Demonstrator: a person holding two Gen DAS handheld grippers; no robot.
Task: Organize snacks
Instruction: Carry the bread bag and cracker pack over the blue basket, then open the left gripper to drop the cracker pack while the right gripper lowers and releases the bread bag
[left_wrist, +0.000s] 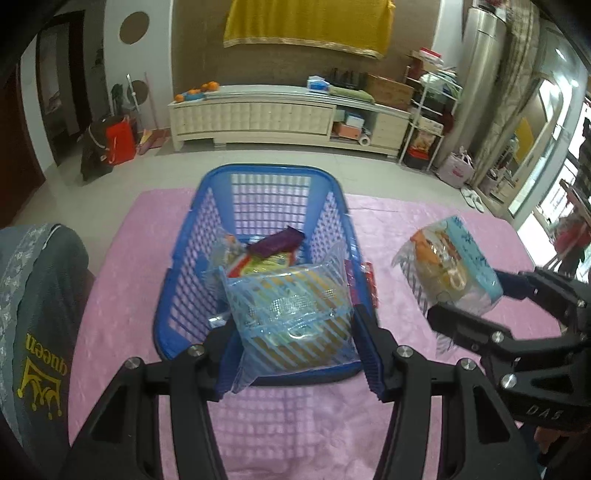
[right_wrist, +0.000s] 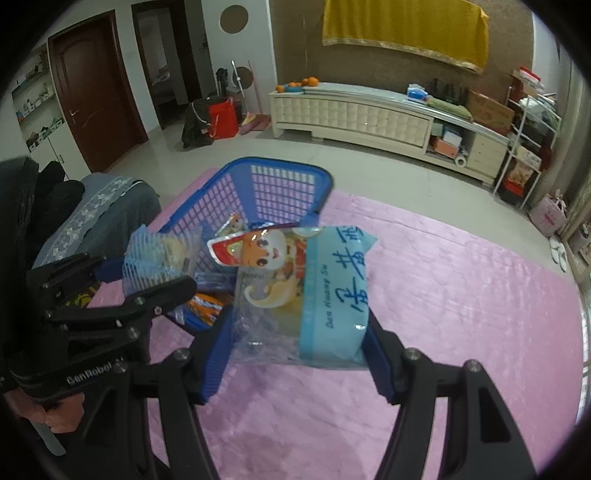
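From the left wrist, the left gripper (left_wrist: 295, 343) clamps a striped snack bag (left_wrist: 291, 317) over the near end of the blue basket (left_wrist: 184, 273), which already holds several packets.

From the right wrist, the right gripper (right_wrist: 299, 350) grips a blue-banded snack bag (right_wrist: 306, 295) above the pink-covered bench (right_wrist: 461, 295), with the basket ahead to its left; judging by this, two bags remain to drop in.

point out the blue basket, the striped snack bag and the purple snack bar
blue basket (left_wrist: 258, 173): left wrist view, far rim
striped snack bag (left_wrist: 291, 317): left wrist view, front face
purple snack bar (left_wrist: 275, 242): left wrist view, wrapper middle
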